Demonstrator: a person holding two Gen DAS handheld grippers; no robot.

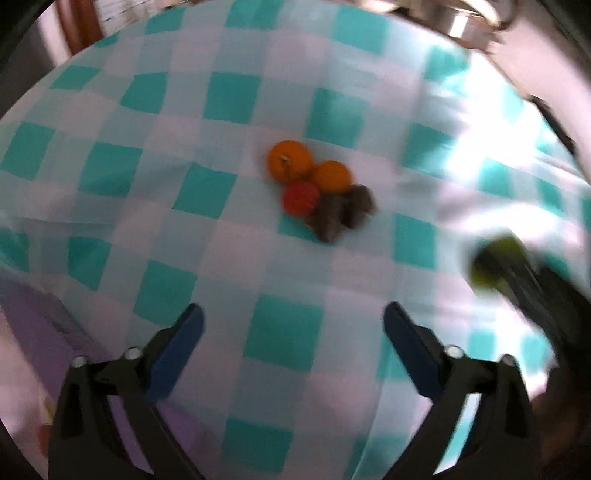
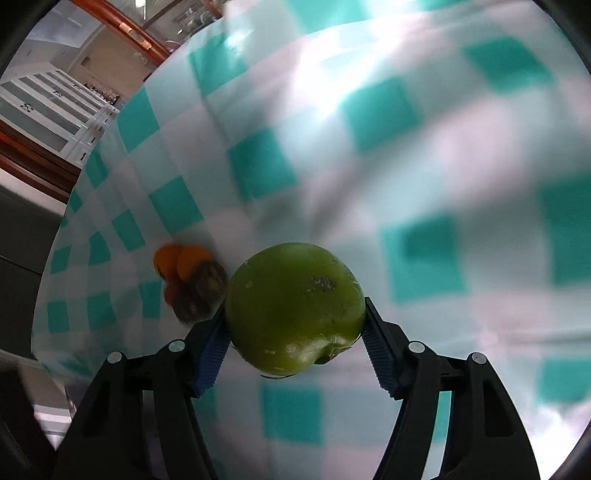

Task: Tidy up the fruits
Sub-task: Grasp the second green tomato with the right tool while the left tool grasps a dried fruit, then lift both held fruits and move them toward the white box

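My right gripper (image 2: pixel 295 332) is shut on a green apple (image 2: pixel 293 306) and holds it above the teal-and-white checked tablecloth (image 2: pixel 406 147). In the left wrist view the apple (image 1: pixel 495 266) shows blurred at the right edge, with the right gripper behind it. A cluster of fruit lies in the middle of the table: two oranges (image 1: pixel 290 160) (image 1: pixel 331 176), a red fruit (image 1: pixel 301 198) and two dark brown fruits (image 1: pixel 328 218). The same cluster (image 2: pixel 188 280) lies left of the apple. My left gripper (image 1: pixel 293 325) is open and empty, above the cloth nearer than the cluster.
A purple object (image 1: pixel 48 332) lies at the table's lower left. A metal object (image 1: pixel 465 22) stands past the far right edge. Wooden furniture and white cabinets (image 2: pixel 48 107) stand beyond the table's left side.
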